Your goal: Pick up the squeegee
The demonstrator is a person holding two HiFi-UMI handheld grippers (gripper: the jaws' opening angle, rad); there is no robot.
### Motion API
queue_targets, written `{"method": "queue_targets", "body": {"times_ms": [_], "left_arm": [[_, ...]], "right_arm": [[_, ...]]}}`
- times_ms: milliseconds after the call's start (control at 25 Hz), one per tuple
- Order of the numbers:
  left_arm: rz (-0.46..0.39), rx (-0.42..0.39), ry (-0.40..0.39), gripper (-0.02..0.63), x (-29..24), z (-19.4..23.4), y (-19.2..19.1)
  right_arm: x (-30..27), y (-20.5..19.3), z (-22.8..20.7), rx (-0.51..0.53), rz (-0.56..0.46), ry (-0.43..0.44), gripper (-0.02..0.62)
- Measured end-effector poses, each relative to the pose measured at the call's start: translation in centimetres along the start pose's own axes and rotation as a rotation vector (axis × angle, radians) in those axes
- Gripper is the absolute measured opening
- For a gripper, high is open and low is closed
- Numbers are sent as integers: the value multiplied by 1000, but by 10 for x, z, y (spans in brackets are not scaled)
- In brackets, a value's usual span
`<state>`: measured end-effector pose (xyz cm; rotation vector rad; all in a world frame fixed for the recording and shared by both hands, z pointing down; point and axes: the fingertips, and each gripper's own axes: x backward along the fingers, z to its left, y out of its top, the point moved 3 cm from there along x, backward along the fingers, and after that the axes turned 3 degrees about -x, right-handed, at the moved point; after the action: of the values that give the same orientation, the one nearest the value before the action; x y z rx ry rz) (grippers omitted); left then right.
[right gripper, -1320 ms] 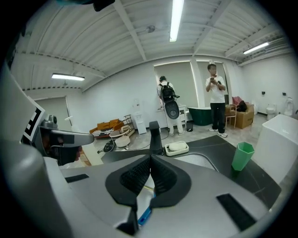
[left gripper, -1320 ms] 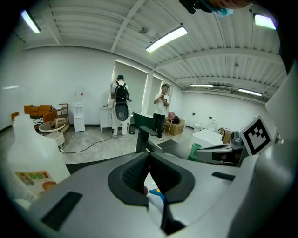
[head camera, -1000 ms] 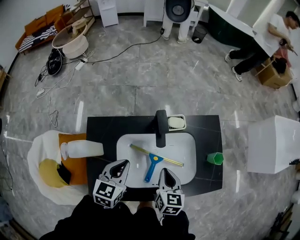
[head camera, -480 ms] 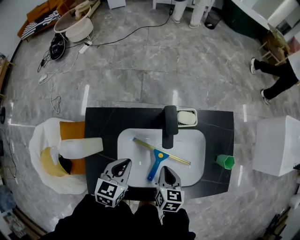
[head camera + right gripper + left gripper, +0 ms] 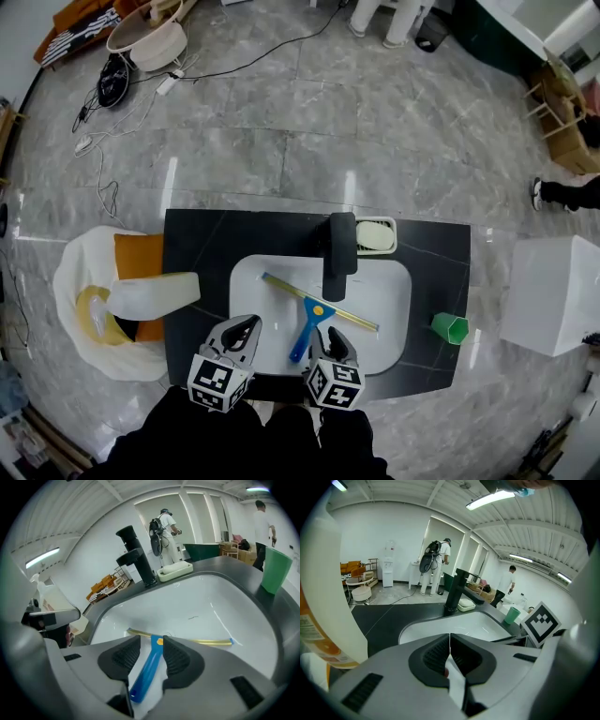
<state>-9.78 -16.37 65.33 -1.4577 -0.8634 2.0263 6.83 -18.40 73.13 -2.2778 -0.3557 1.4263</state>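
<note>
Right gripper view puts the squeegee (image 5: 146,671) exactly where it needs to be. Its blue handle runs up between the two pads of the right tongs (image 5: 151,642), and its yellow blade lies across the white sink basin (image 5: 220,606) just beyond them. The pads stand apart, one on each side of the handle. A sliver of white basin shows beside the handle, so nothing is clamped yet.

In the left gripper view the left tongs (image 5: 449,642) are pressed together with nothing gripped between them. They sit over the near edge of the black worktop (image 5: 389,616), beside a large white bottle (image 5: 328,597).

From the head view the squeegee lies flat in the basin, handle toward the person and blade slanting across in front of the black faucet (image 5: 339,248). A green cup (image 5: 449,327) stands well off to the right (no obstacle to the grasp).

By my reading the approach and alignment are done, and the pickup itself is not. What is left is to close the right tongs on the handle and lift the squeegee clear of the basin. The left tongs seem to have no part in it.
</note>
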Motion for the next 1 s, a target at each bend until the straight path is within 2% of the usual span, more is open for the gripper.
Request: {"method": "queue_targets", "body": {"times_ms": [200,360,600,1000], "left_arm": [[6,14,7,25,-5,3,-2],[16,27,17,25,-8,7,-5],[30,45,30,25,-15,10,-11],[49,75,66,25,-20,22,-22]], "right_arm": [[-22,-13,-3,-64,98,4,277],[-37,-20,-5,-76,146,-8,317],[-56,-33,-10,-115,216,-7,334],[-78,-41,-13,-169,305,2,324]]}}
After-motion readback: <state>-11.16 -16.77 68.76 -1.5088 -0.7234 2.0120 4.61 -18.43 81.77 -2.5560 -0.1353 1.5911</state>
